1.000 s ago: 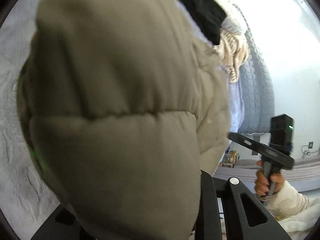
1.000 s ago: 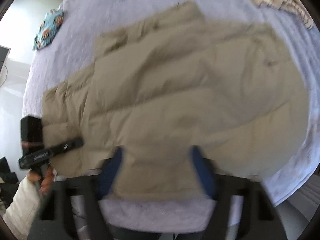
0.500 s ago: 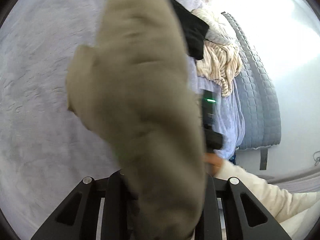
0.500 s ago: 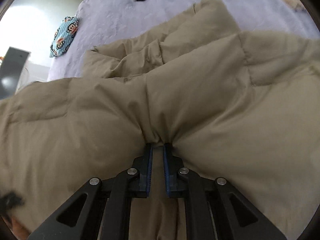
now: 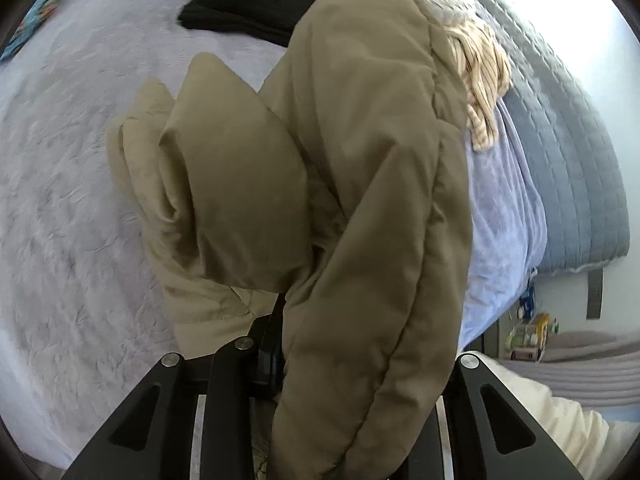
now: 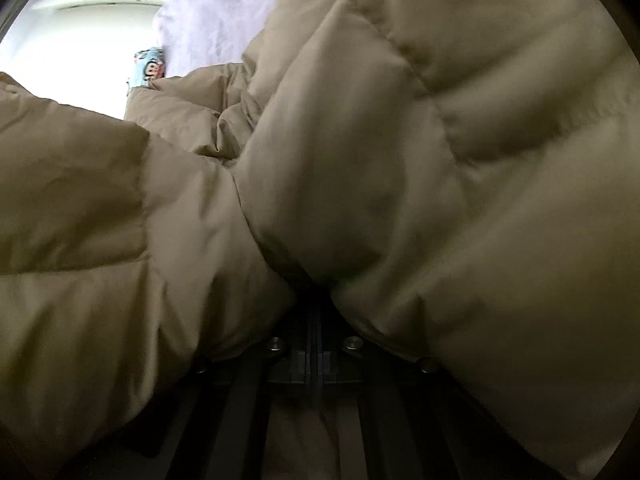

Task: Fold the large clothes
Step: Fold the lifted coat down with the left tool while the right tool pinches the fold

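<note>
Since a second ago right hand-held gripper [image 6: 316, 344] jaws just closed, pinching puffer jacket [image 6: 400, 160]; left hand-held gripper [image 5: 320, 360] clamps it lifted above bed [image 5: 60, 200] middle. Light, squashy, slippery: grip quilt seams.

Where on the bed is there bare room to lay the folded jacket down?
The lilac blanket is bare left of the jacket, from the black garment above down to the near edge. The right side is crowded: a striped cream cloth and a grey quilt lie there.
</note>
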Action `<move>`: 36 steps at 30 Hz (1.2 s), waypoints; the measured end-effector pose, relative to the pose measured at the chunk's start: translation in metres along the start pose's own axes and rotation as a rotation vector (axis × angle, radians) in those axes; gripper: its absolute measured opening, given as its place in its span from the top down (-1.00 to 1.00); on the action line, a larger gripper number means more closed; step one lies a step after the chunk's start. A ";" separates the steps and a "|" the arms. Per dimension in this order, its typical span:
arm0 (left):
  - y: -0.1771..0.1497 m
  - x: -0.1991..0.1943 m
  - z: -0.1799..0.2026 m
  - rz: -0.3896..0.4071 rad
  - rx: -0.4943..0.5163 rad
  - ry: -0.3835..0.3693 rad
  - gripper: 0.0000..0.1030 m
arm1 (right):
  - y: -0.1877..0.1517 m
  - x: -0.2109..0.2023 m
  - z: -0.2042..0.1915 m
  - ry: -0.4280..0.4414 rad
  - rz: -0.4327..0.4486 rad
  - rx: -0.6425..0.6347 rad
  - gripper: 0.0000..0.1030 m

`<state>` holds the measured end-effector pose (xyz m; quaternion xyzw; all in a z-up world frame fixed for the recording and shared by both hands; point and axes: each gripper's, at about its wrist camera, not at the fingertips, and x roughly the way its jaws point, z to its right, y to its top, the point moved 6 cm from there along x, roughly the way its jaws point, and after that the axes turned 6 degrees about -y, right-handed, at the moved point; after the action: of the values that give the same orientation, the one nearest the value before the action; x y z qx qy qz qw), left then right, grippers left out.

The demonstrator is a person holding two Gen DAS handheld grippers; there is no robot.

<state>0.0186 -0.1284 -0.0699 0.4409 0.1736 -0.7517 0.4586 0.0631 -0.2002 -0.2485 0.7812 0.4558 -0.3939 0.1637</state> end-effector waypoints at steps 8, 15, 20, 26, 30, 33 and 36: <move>0.015 0.057 0.036 -0.100 0.058 -0.180 0.04 | -0.050 -0.119 0.070 -0.047 0.171 0.079 0.15; 0.030 0.120 0.057 -0.209 0.085 -0.326 -0.24 | -0.109 -0.172 0.110 -0.141 0.271 0.130 -0.20; 0.027 0.134 0.042 -0.224 0.055 -0.321 -0.24 | -0.153 -0.202 0.099 -0.073 0.321 0.074 -0.34; 0.025 0.137 0.054 -0.217 0.115 -0.251 -0.24 | -0.154 -0.190 0.025 -0.020 0.311 -0.121 -0.56; 0.039 0.108 0.083 -0.110 0.215 -0.225 -0.24 | -0.143 -0.165 0.022 -0.214 0.322 -0.128 -0.55; 0.054 0.063 0.081 0.073 0.298 -0.129 -0.24 | -0.143 -0.174 0.044 -0.268 0.368 -0.050 0.59; 0.073 0.037 0.039 0.212 0.264 0.046 -0.24 | -0.147 -0.187 0.062 -0.286 0.412 0.004 0.74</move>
<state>0.0532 -0.2122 -0.0684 0.5304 0.0364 -0.7049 0.4695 -0.1407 -0.2697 -0.1303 0.7941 0.2584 -0.4598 0.3021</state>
